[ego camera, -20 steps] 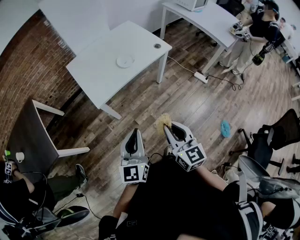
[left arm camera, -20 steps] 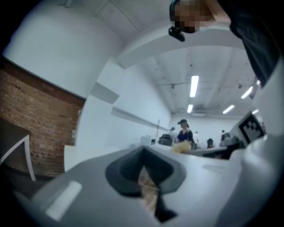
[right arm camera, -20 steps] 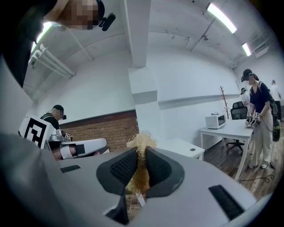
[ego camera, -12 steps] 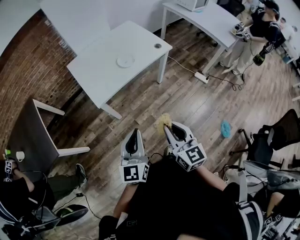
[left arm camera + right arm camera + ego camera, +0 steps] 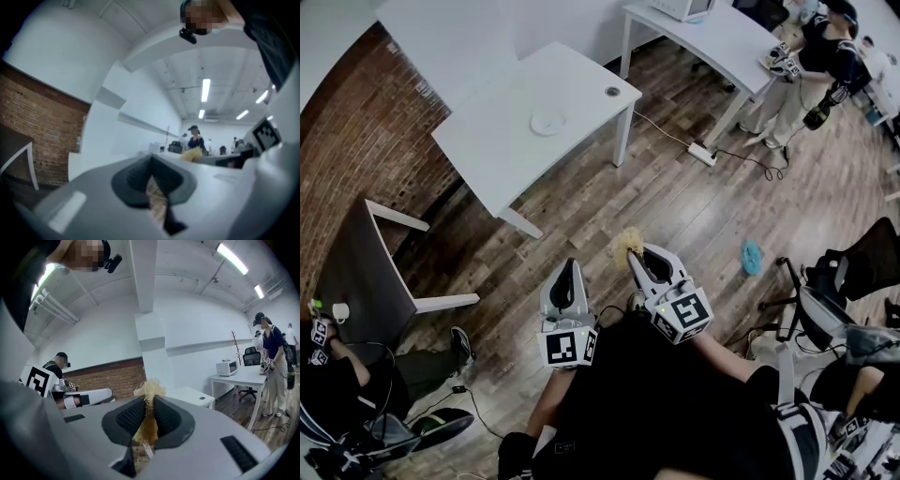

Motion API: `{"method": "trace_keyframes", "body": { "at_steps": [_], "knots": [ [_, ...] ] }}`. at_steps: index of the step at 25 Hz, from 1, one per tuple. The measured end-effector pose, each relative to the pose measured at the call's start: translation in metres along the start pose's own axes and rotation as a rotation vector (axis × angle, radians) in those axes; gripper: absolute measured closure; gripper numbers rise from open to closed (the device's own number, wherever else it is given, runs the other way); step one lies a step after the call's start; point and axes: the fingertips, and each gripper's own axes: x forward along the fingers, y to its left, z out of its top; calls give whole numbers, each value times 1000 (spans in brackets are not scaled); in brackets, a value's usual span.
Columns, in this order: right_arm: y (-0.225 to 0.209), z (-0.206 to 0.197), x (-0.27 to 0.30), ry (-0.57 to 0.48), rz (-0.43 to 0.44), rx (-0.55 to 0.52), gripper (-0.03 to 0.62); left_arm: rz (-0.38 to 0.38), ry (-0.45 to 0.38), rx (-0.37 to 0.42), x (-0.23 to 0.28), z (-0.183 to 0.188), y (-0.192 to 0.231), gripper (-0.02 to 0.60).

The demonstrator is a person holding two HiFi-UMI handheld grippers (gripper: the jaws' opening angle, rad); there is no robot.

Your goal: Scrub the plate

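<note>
Your right tool [image 5: 639,255] is clenched on a tuft of pale yellow scrubber [image 5: 625,243], and the scrubber's frayed top pokes out above the dark pads [image 5: 130,416]. This tool hangs over the wooden floor [image 5: 675,202], close in front of your body. Your left tool [image 5: 571,268] sits just beside it on your left, jaws pressed together with nothing between them, only floorboards showing through the slit. The plate [image 5: 549,123] lies well apart from both tools, flat near the middle of the white counter [image 5: 497,150]. A small round grommet [image 5: 612,92] sits near the counter's right corner, and a blue cloth [image 5: 751,256] lies on the floor off to your right
</note>
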Motion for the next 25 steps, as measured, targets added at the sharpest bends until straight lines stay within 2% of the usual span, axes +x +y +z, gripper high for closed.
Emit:
{"method": "trace_keyframes", "body": {
  "at_steps": [16,25],
  "knots": [
    [-62,-1,-38,14,31,30,543,24,19,1,30,-11,-61,578],
    [-103,-8,-55,28,47,35,543,97,26,8,38,-18,-82,578]
  ]
}}
